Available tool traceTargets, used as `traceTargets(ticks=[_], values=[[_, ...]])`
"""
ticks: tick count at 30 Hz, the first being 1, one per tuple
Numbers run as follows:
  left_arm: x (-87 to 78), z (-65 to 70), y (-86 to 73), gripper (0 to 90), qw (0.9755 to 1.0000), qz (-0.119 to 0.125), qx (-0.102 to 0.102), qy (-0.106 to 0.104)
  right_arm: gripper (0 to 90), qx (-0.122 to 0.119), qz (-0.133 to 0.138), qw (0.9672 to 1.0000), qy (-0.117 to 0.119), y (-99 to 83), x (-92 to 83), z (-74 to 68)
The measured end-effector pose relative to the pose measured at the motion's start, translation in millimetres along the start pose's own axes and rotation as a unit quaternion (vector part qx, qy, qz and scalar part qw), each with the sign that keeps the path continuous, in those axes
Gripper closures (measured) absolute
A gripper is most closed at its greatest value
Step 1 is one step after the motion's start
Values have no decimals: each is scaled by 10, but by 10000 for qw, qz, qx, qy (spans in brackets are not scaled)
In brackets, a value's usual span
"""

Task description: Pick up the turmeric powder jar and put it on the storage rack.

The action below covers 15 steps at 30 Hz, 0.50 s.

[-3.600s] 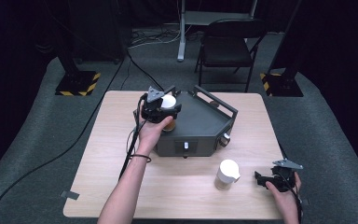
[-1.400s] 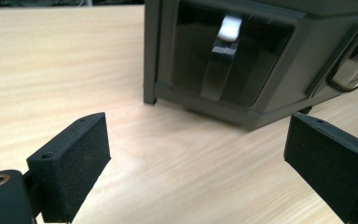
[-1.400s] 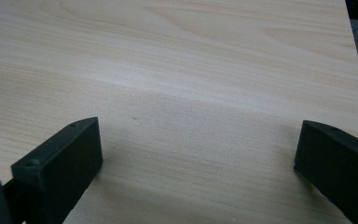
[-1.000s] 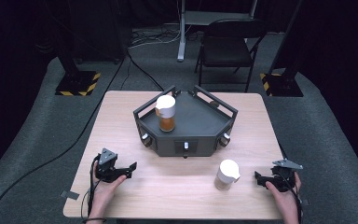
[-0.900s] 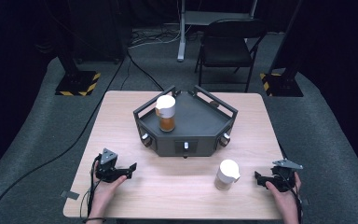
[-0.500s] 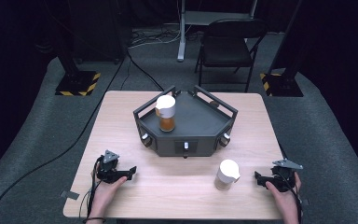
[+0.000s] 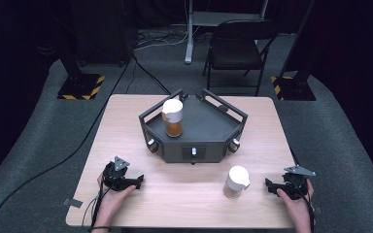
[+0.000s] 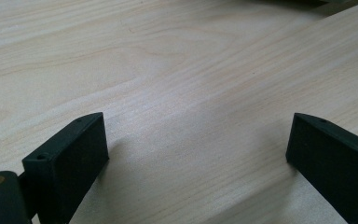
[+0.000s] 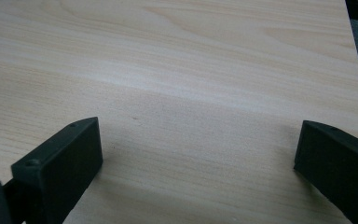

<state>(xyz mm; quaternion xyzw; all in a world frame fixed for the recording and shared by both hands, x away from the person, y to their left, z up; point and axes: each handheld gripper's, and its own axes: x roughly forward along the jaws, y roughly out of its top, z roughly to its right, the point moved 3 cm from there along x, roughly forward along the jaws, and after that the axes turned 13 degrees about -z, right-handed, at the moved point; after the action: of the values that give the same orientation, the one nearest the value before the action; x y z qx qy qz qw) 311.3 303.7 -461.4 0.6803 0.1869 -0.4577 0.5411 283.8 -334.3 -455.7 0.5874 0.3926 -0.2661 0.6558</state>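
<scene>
Right gripper [image 7: 278, 186], jaws wide and empty, rests beside the white-capped jar [image 7: 236, 181] in front of the dark tray [image 7: 209, 141]. Approach level and grip below the cap. Left gripper [image 7: 126, 180], jaws just opened wide, rests empty.

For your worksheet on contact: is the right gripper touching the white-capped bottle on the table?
Apart: the high view shows bare table between the right gripper and the bottle.

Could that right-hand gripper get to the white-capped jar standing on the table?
Probably yes: the right gripper rests open beside the jar, with bare table between them.
</scene>
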Motion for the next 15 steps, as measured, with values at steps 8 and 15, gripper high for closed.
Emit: traceTargets(ticks=[8, 15], values=[[1, -12, 1, 49, 10000, 0, 26, -20, 0, 1, 0, 10000, 0, 0, 0, 0], [1, -8, -1, 52, 10000, 7, 34, -10, 0, -1, 0, 10000, -1, 0, 0, 0]])
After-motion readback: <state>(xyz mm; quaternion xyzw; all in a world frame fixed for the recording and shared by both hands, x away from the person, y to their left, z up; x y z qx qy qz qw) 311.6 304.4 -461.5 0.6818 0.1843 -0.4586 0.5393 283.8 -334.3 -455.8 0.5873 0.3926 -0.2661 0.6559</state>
